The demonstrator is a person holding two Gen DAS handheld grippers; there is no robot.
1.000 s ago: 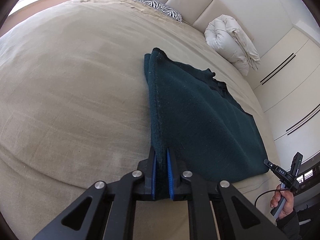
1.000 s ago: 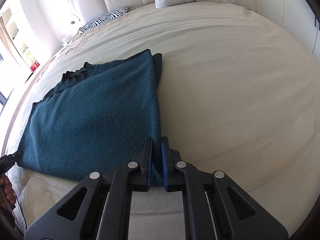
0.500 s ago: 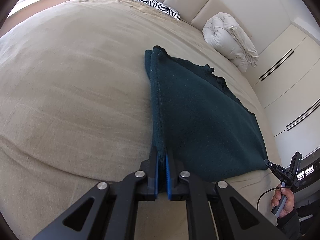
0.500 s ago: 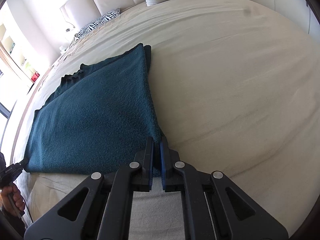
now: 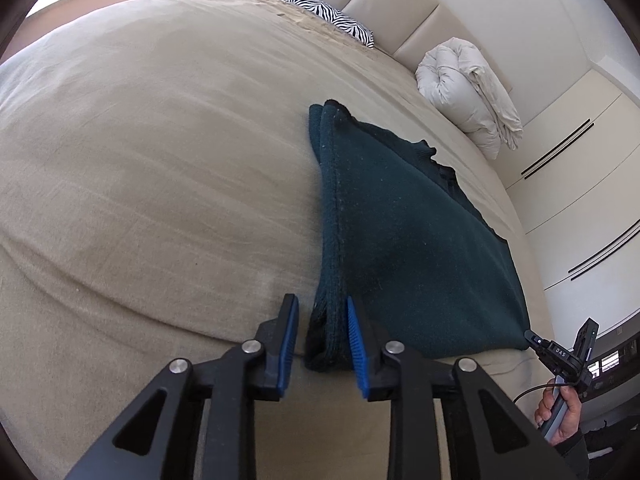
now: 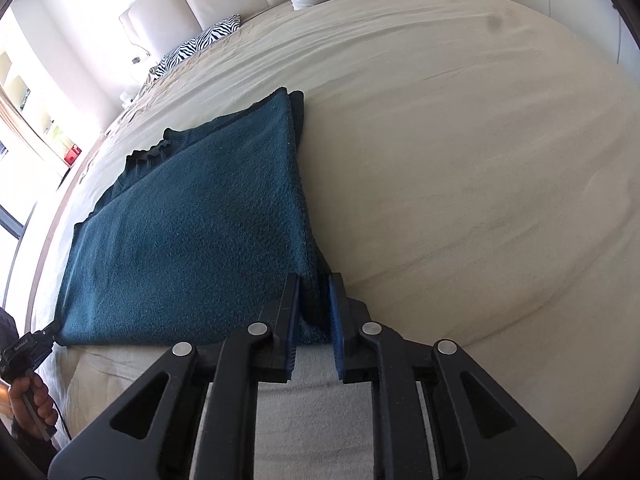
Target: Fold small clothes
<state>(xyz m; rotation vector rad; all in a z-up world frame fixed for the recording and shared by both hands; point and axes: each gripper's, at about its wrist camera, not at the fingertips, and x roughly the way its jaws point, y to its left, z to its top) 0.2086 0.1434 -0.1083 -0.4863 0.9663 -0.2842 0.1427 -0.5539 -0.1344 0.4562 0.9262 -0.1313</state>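
On the beige bedspread (image 5: 140,168), your left gripper (image 5: 322,338) and right gripper (image 6: 313,316) are opening off the near corners they pinched a second ago; the folded dark teal fleece garment (image 6: 192,232) lies flat, this fold apparently finished.

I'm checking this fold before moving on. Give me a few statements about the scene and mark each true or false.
1. The dark teal cloth lies folded on the beige bed. True.
2. The left gripper is clamped tight on the cloth. False: its jaws are opening, with the cloth corner between them and a gap at one pad.
3. A zebra-print pillow sits near the headboard. True.
4. The right gripper is at the cloth's far edge. False: it is at a near corner, jaws opening.
5. The cloth hangs in the air. False: it rests on the bed.
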